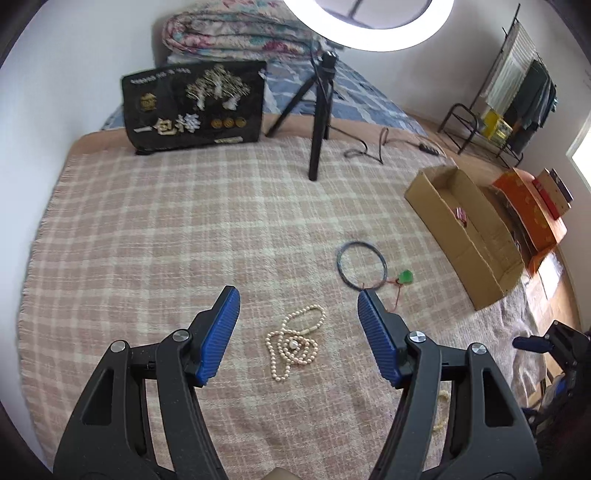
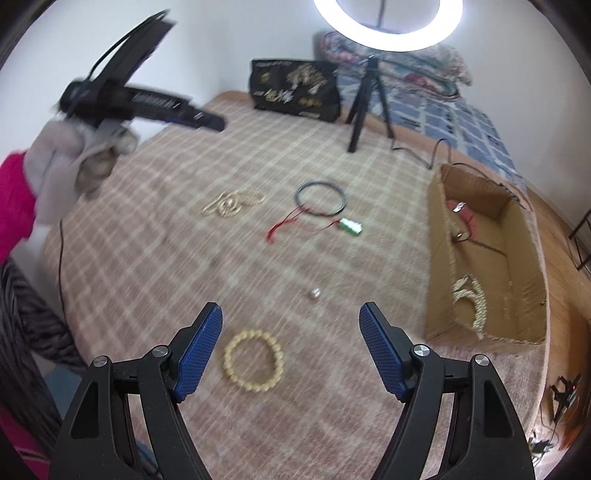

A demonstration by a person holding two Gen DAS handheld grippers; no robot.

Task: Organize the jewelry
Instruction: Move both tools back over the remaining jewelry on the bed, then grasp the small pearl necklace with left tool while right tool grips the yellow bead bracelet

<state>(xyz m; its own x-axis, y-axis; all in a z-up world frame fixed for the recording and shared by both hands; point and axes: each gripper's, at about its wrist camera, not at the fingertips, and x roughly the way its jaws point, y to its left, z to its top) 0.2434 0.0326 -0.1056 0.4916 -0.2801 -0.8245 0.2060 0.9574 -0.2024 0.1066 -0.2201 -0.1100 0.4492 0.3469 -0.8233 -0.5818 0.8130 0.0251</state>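
A pearl necklace (image 1: 293, 341) lies coiled on the pink checked blanket, between the fingers of my open left gripper (image 1: 297, 297). It also shows in the right wrist view (image 2: 232, 203). A dark bangle (image 1: 361, 264) (image 2: 320, 198) lies beyond it, with a green pendant (image 1: 405, 276) (image 2: 351, 226) on a red cord beside it. My right gripper (image 2: 291, 314) is open and empty above a cream bead bracelet (image 2: 253, 364). A small silver bead (image 2: 315, 293) lies further on. The cardboard box (image 2: 439, 295) holds a pale bead string (image 2: 471, 299) and red jewelry (image 2: 460, 210).
A ring light on a black tripod (image 1: 319, 122) stands at the back, its cable trailing right. A black printed bag (image 1: 195, 107) leans behind it. An orange box (image 1: 532, 210) sits beside the cardboard box (image 1: 443, 212). Folded quilts (image 1: 236, 33) lie by the wall.
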